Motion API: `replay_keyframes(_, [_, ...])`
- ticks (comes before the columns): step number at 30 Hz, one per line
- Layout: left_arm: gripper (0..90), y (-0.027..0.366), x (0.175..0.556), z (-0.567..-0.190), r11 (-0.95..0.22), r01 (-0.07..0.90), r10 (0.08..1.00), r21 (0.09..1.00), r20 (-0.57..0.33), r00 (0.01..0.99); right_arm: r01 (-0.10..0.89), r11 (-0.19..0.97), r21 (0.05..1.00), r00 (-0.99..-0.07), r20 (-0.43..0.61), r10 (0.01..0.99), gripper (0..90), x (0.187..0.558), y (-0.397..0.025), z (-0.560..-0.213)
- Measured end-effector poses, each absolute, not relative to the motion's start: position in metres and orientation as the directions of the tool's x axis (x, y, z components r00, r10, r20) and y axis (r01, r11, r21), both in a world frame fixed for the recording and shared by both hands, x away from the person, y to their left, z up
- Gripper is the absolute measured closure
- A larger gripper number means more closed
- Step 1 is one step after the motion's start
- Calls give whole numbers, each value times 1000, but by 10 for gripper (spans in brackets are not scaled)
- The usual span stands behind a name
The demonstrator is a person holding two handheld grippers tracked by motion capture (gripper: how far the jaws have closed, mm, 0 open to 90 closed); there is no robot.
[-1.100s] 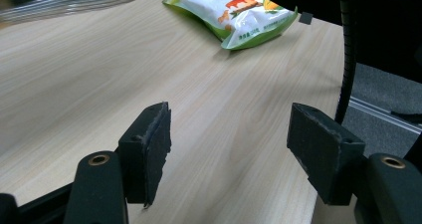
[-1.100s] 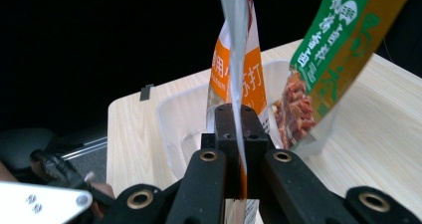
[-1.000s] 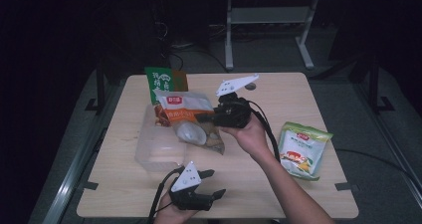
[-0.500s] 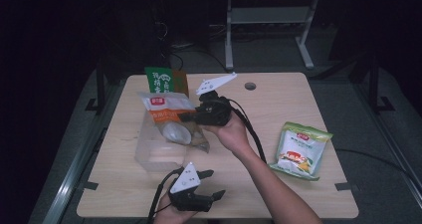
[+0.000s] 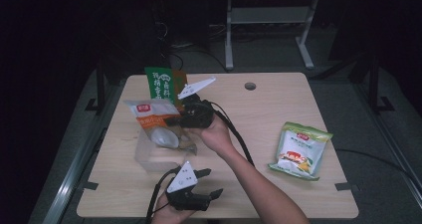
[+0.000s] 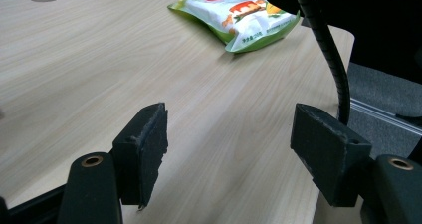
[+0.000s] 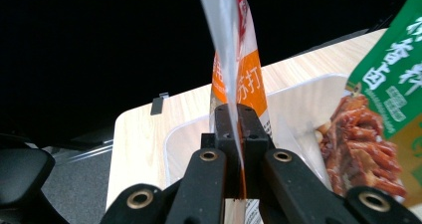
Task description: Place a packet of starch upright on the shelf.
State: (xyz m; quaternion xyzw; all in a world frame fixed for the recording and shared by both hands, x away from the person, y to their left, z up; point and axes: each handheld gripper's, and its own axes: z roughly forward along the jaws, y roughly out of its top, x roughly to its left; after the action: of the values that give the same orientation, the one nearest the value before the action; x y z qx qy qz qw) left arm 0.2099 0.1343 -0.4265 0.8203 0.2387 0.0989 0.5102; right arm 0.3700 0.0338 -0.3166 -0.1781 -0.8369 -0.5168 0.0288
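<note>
Over wooden table (image 5: 259,104), right claw (image 7: 234,134) clamped on orange packet (image 7: 238,79), seemingly above clear tub (image 7: 303,97).

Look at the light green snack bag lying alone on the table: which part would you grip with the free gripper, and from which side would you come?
Grip the flat sealed edge of the light green snack bag nearest the open left gripper. The bag lies flat and puffed in the middle, so its thin seam probably fits between the jaws better. Come in low from the bag's left, across the bare table.
</note>
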Motion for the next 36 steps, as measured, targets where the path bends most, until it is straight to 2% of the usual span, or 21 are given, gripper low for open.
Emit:
replay_keyframes(17, [300,136,206,-430,-373,311,490,874,-99,866,367,465,806,-928,285,239,897,381,69,-345])
replay_keyframes(26, [298,138,206,-430,-369,307,494,878,-95,864,362,520,774,-931,268,249,888,385,79,-359])
replay_keyframes(31, [298,138,205,-430,-368,311,496,876,-98,863,370,522,768,-927,274,255,825,387,80,-352])
replay_keyframes(36, [297,137,205,-430,-376,306,492,875,-91,866,336,589,735,-939,217,265,737,391,88,-340])
